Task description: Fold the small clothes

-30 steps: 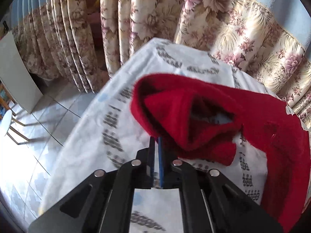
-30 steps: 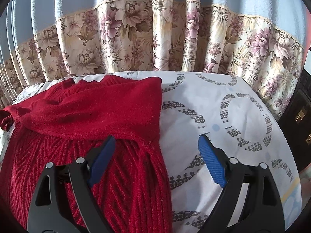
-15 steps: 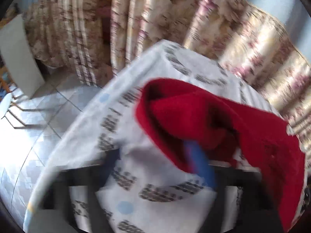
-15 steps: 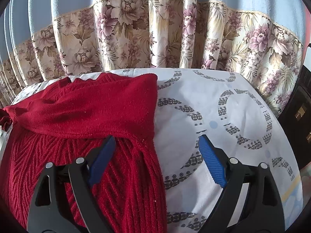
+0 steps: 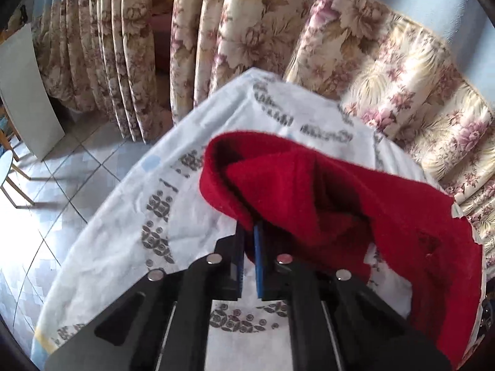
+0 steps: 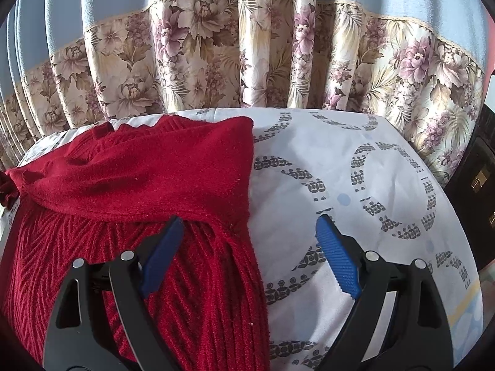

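Note:
A dark red knitted sweater lies on a table covered with a white patterned sheet. One sleeve is folded across its upper body. In the left wrist view the sweater's soft red edge is lifted into a tent, and my left gripper is shut on that edge, its tips hidden under the cloth. My right gripper hangs open just above the sweater's right side. Its left finger is over the ribbed knit and its right finger is over the bare sheet.
Flowered curtains hang close behind the table's far edge. The left table edge drops to a tiled floor, where a white board leans. A dark cabinet stands at the far right.
The left jaws opened wide half a second ago and have closed again on the red edge. The right gripper has stayed open and still.

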`<move>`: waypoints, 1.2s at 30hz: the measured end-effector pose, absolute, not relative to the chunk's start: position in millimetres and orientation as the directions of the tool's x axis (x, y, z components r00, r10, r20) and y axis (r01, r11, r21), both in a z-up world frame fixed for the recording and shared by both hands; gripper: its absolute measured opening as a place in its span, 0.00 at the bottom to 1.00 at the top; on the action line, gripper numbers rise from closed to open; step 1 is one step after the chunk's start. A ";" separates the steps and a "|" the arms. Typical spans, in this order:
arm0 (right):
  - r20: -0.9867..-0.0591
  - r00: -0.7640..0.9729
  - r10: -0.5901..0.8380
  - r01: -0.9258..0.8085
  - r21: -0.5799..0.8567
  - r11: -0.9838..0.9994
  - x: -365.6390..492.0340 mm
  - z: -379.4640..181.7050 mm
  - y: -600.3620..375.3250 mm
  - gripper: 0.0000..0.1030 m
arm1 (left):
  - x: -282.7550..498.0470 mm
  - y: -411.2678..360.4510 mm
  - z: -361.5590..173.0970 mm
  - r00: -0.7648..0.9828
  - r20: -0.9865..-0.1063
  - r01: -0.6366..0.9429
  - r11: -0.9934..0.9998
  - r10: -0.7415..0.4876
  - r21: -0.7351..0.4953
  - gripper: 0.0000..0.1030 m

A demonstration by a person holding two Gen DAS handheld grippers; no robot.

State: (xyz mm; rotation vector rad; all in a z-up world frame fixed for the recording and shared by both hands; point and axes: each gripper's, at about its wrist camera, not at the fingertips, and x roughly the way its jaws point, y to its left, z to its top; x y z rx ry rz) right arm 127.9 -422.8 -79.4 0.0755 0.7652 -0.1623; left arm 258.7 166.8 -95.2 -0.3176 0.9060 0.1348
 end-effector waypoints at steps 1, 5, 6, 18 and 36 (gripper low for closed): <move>-0.695 0.709 -0.120 0.174 0.008 0.985 127.4 -79.1 -423.9 0.85 | 254.7 166.6 -87.5 0.625 -0.781 -0.244 0.947 -0.011 -0.209 0.05; -0.692 0.711 -0.124 0.179 0.008 0.984 126.3 -77.6 -427.5 0.85 | 244.5 166.1 -51.4 0.666 -0.745 -0.232 0.957 0.029 -0.171 0.04; -0.692 0.711 -0.123 0.180 0.011 0.984 126.3 -77.4 -428.3 0.85 | 242.6 166.1 -40.8 0.673 -0.739 -0.223 0.959 0.024 -0.172 0.04; -0.681 0.726 -0.095 0.163 0.037 0.986 126.4 -74.2 -427.5 0.85 | 257.7 8.0 3.7 0.587 -0.772 0.157 0.970 -0.245 -0.188 0.04; -0.668 0.735 -0.114 0.207 0.061 0.976 120.0 -72.2 -460.7 0.88 | 275.4 -200.3 -54.0 0.481 -0.810 0.379 0.913 -0.334 -0.151 0.78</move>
